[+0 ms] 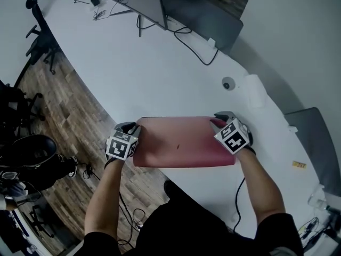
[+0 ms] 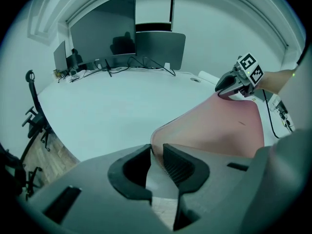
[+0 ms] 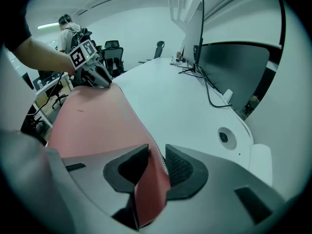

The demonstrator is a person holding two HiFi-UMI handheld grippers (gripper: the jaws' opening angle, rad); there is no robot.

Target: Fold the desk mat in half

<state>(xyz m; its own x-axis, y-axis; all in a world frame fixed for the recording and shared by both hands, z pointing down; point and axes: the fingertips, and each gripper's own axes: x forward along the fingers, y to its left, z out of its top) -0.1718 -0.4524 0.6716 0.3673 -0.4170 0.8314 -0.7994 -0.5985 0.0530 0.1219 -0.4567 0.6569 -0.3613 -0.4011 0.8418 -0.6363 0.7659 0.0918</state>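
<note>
Checking fold status, biggest item first. Desk? (Recorder)

White curved desk (image 1: 160,73). A monitor (image 1: 141,1) and a cable (image 1: 193,49) sit well off at the far side and are not involved. (Observer)

Desk mat? (Recorder)

Red desk mat (image 1: 184,143) lies on the desk just in front of the person, close to the near rim. It reads as doubled. A rounded crease (image 1: 184,165) runs along the near side, and the free edges meet along the far side. The top layer looks flat in the head view. I cannot check how the lower layer lines up, because it is covered. (Observer)

Grippers? (Recorder)

Left gripper (image 2: 156,156) is at the mat's far-left corner, right gripper (image 3: 157,161) at the far-right corner. Each has the mat's edge standing between its jaws. The jaws are slightly parted, and a sliver of gap shows beside the pads. Judgement: neither is pinching; both corners sit loose in the jaws, a little off the desk. (Observer)

Anything smaller? (Recorder)

One small dark mark (image 1: 178,146) on the top face. (Observer)

Done versus left? (Recorder)

Judgement: the fold itself is essentially made. Left to do: draw both grippers clear so the corners drop, and perhaps press the crease. (Observer)
</note>
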